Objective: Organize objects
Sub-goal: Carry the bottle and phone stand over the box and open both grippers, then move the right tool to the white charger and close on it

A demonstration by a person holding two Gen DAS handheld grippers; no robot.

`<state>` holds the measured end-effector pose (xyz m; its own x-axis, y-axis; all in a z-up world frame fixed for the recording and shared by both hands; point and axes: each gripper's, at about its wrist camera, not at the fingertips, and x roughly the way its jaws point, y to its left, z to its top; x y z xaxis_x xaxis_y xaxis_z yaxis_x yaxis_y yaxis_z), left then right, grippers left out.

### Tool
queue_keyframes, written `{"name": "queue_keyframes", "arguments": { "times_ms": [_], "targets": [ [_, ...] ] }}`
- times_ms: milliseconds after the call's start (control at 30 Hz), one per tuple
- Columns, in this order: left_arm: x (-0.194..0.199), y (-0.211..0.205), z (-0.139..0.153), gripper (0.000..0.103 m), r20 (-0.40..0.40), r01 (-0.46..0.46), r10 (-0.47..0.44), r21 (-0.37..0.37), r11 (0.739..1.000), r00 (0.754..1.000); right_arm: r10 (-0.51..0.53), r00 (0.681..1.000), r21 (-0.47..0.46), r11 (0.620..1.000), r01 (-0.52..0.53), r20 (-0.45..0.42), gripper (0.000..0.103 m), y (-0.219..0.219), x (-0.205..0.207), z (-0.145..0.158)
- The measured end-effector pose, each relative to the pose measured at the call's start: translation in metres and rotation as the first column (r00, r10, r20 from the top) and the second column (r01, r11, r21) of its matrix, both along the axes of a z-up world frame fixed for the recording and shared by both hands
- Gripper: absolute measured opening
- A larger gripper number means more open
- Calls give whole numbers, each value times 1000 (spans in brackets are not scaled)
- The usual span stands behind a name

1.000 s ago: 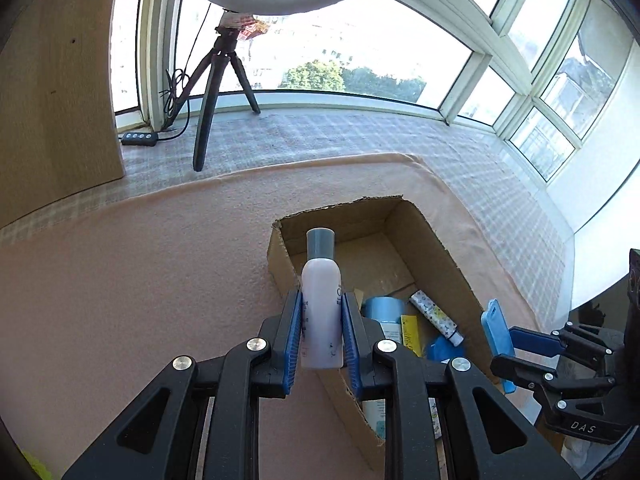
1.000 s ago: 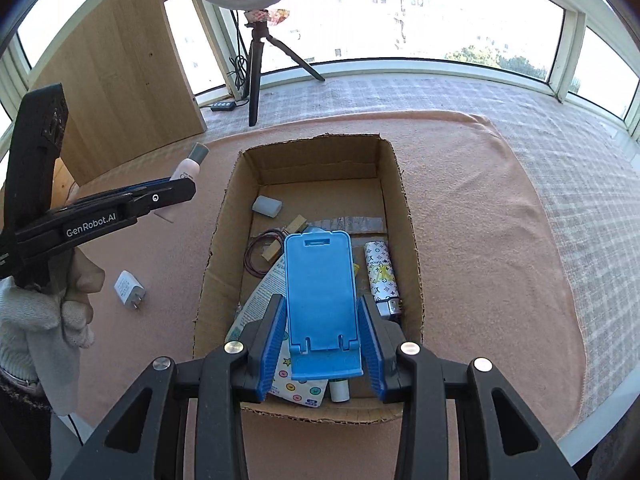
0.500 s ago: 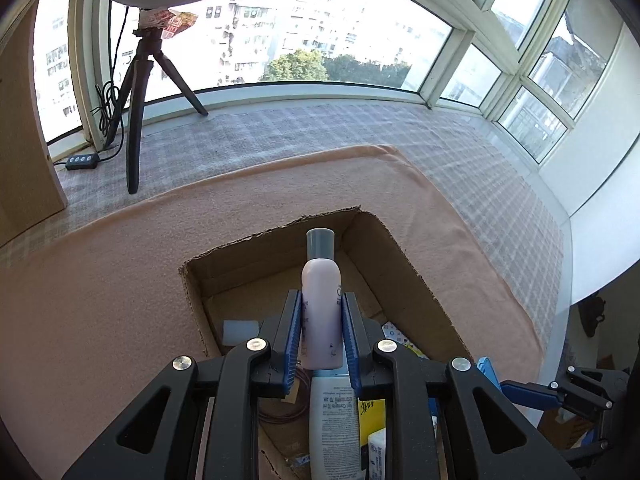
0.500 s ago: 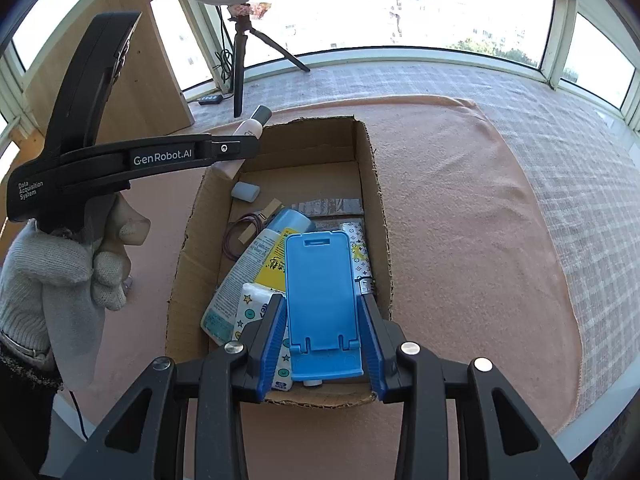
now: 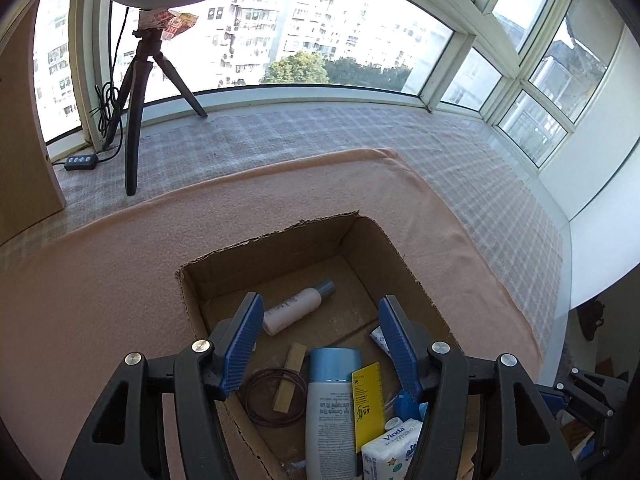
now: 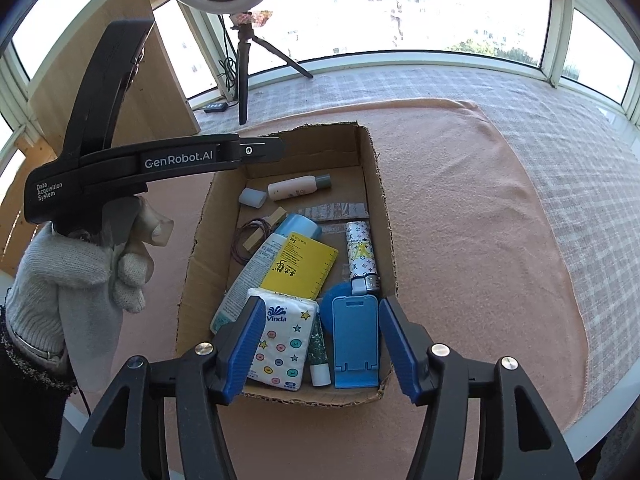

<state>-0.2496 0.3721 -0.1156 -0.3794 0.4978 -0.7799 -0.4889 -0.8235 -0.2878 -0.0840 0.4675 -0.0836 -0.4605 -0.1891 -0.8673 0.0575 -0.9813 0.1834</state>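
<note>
An open cardboard box (image 5: 392, 256) (image 6: 376, 184) sits on a peach cloth. The pink bottle with a grey cap (image 5: 298, 306) (image 6: 298, 187) lies on its side at the far end of the box floor. The blue phone stand (image 6: 356, 340) lies at the near end of the box. My left gripper (image 5: 320, 344) is open and empty above the box; its body (image 6: 160, 158) shows in the right wrist view. My right gripper (image 6: 322, 344) is open and empty over the near end of the box, above the stand.
The box also holds a tissue pack (image 6: 278, 342), a yellow card (image 6: 302, 266), a blue-capped tube (image 5: 330, 408), a patterned tube (image 6: 360, 252), a hair tie (image 5: 272, 396) and a white cap (image 6: 252, 198). A ring-light tripod (image 5: 136, 112) and wooden board (image 6: 116, 80) stand behind.
My left gripper opened and let go of the pink bottle, which now lies in the box. My right gripper opened and let go of the blue phone stand, now in the box.
</note>
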Motion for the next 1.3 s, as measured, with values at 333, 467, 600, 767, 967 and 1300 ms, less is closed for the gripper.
{"name": "queue_keyframes", "arguments": {
  "times_ms": [333,467,600,767,967,1300],
  "targets": [
    [19,-61,1,64,15,-70,71,-10,997,997,30,1000,-36,999,-30,3,55,-23,3,0],
    [32,-93,4,64,14,-104,104,-9,995,994,49,999,-48,998,-48,2,55,-38,6,1],
    [50,-126,6,64,18,-138,138,-9,990,990,68,998,-68,995,-68,-3,55,-54,8,4],
    [77,-169,6,64,25,-177,177,-12,984,984,98,995,-88,991,-98,-9,55,-75,10,6],
    [110,-222,5,64,31,-235,236,-15,972,971,150,989,-112,983,-149,1,55,-107,9,4],
    [149,-287,-21,64,98,-308,307,-6,951,947,241,970,-164,959,-232,37,55,-160,0,-9]
  ]
}}
